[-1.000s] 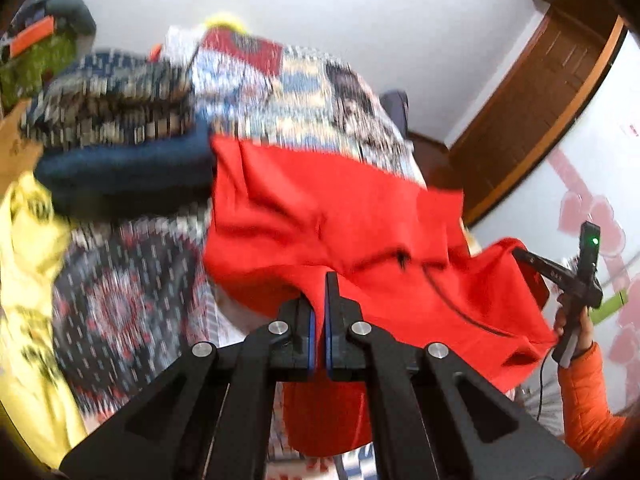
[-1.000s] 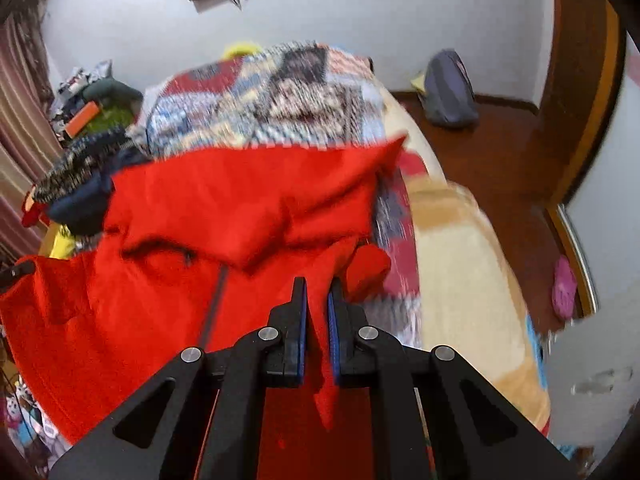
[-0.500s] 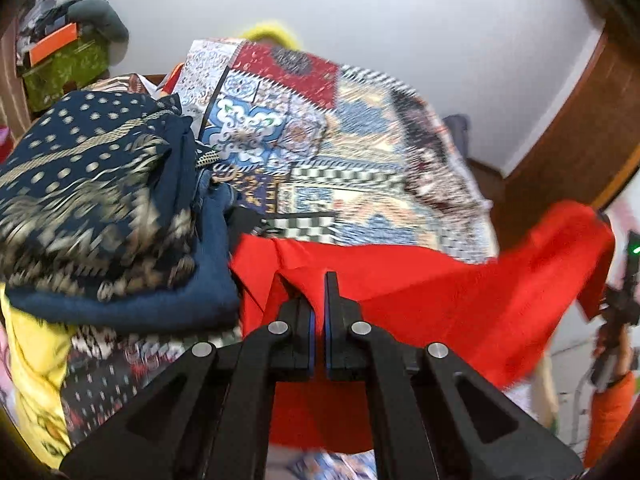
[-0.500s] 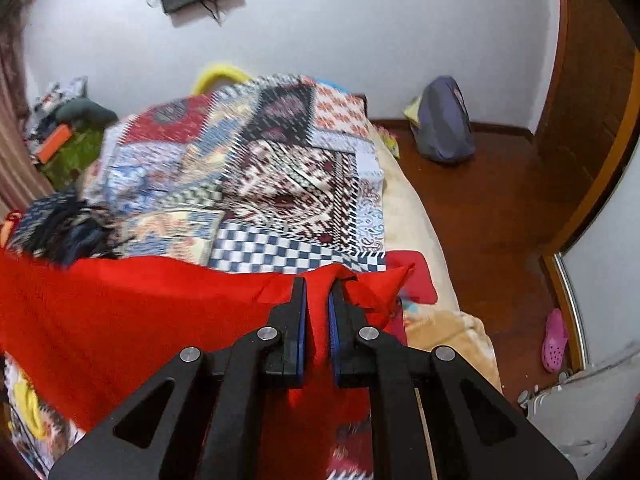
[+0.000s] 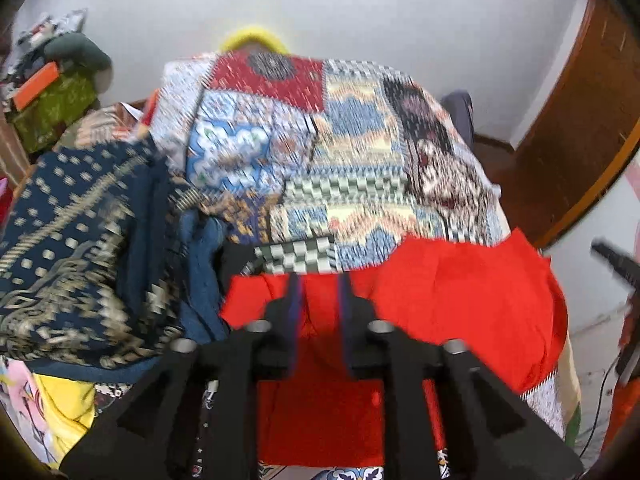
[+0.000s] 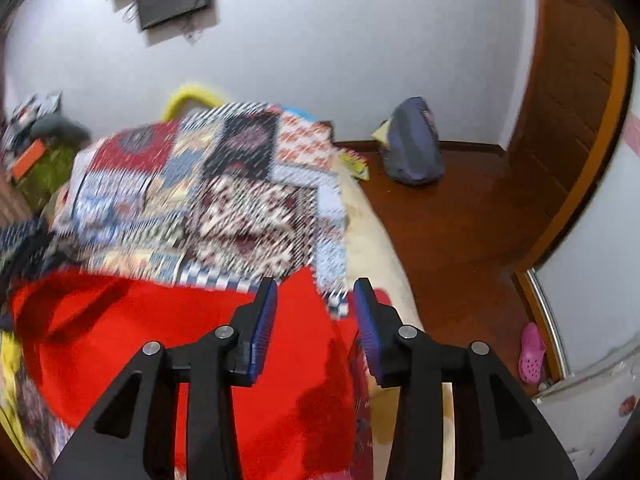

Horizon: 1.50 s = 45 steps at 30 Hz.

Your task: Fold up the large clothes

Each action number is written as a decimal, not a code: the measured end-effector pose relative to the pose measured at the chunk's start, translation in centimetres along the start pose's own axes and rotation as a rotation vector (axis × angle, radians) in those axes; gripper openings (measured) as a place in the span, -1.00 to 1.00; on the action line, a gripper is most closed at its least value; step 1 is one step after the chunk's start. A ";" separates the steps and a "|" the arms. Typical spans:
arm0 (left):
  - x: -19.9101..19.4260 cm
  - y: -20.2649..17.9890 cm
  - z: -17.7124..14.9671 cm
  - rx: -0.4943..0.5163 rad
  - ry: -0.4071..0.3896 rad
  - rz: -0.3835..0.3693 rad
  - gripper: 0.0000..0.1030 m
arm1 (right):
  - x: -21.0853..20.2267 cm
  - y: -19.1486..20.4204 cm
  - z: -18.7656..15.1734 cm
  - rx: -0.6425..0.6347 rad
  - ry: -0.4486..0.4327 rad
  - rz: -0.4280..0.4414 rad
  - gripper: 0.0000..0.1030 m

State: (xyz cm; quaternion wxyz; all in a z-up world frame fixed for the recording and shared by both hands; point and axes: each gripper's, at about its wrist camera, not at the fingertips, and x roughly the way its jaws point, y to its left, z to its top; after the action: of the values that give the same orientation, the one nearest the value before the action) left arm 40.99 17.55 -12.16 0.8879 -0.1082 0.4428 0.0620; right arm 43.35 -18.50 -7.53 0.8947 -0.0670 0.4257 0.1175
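Observation:
A large red garment [image 5: 460,300] lies spread on the patchwork bedspread [image 5: 340,152] at the near end of the bed. It also shows in the right wrist view [image 6: 160,340]. My left gripper [image 5: 319,280] is open just above the garment's far edge, holding nothing. My right gripper [image 6: 316,288] is open over the garment's right corner, empty. The right gripper [image 5: 616,264] shows at the right edge of the left wrist view.
A pile of folded dark blue patterned clothes [image 5: 80,248] sits left of the red garment, with yellow cloth [image 5: 68,408] below it. A grey bag [image 6: 412,144] lies on the wooden floor. A pink shoe [image 6: 532,352] lies by the wall.
Both grippers carried the red garment's edge forward over the bed, laid it down and opened, letting go. The garment now lies folded flat.

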 end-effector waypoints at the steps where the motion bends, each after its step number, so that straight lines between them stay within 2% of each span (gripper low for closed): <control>1: -0.6 0.1 0.2 -0.004 -0.028 0.014 0.16 | 0.4 0.5 0.0 -0.020 0.013 0.002 -0.29; 3: -2.2 0.3 0.4 -0.007 -0.094 0.043 0.22 | 0.6 1.6 -1.3 -0.069 0.044 0.011 -0.28; 9: -3.1 -0.9 -1.5 0.090 -0.061 0.063 0.22 | 1.5 3.2 -3.6 -0.095 0.091 0.059 -0.28; 10: -2.9 -1.3 -2.2 0.112 -0.047 0.064 0.22 | 1.5 3.6 -4.0 -0.094 0.088 0.044 -0.28; 14: -0.7 -3.0 -5.7 0.180 0.046 0.033 0.22 | 1.9 4.9 -5.9 -0.107 0.118 0.102 -0.28; 18: 1.8 -4.6 -9.8 0.233 0.137 -0.006 0.22 | 3.1 6.2 -8.8 -0.137 0.184 0.140 -0.28; 20: 3.3 -5.3 -12.1 0.261 0.182 -0.006 0.22 | 3.8 6.5 -10.1 -0.156 0.199 0.123 -0.27; 22: 4.9 -5.5 -14.1 0.270 0.218 0.012 0.23 | 4.4 6.1 -11.3 -0.165 0.202 0.089 -0.13; 24: 5.7 -4.9 -15.5 0.247 0.232 0.014 0.31 | 5.0 4.6 -12.2 -0.123 0.208 0.080 0.13; 25: 5.7 -4.2 -16.0 0.211 0.218 0.001 0.41 | 5.1 4.1 -12.6 -0.103 0.216 0.097 0.13; 29: 5.3 -2.0 -16.9 0.132 0.205 -0.003 0.49 | 5.7 1.8 -14.4 -0.064 0.257 0.098 0.13; 31: 4.7 -1.1 -17.3 0.110 0.192 0.007 0.49 | 5.8 1.5 -15.2 -0.079 0.276 0.039 0.13; 33: 3.9 -0.7 -17.8 0.108 0.175 0.040 0.49 | 5.5 1.1 -16.0 -0.075 0.274 0.005 0.33; 36: 3.1 0.2 -18.0 0.105 0.157 0.095 0.49 | 4.8 -0.2 -16.4 -0.017 0.285 0.002 0.33; 38: 2.6 1.0 -18.3 0.083 0.155 0.166 0.48 | 4.3 -0.7 -16.4 0.018 0.289 0.004 0.33; 43: 0.6 3.8 -18.3 -0.025 0.131 0.206 0.48 | 2.3 -1.2 -15.8 0.056 0.252 0.004 0.34; 44: -0.1 4.2 -18.3 -0.053 0.125 0.206 0.48 | 2.0 -1.1 -15.6 0.077 0.234 0.056 0.34; 45: -0.8 4.6 -18.4 -0.079 0.116 0.195 0.48 | 1.4 -0.9 -15.2 0.083 0.218 0.063 0.34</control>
State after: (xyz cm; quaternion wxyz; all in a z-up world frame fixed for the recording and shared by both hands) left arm 25.35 17.41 -22.94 0.8456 -0.1030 0.4991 0.1592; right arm 33.16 -22.50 -18.16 0.8409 -0.0288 0.5269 0.1201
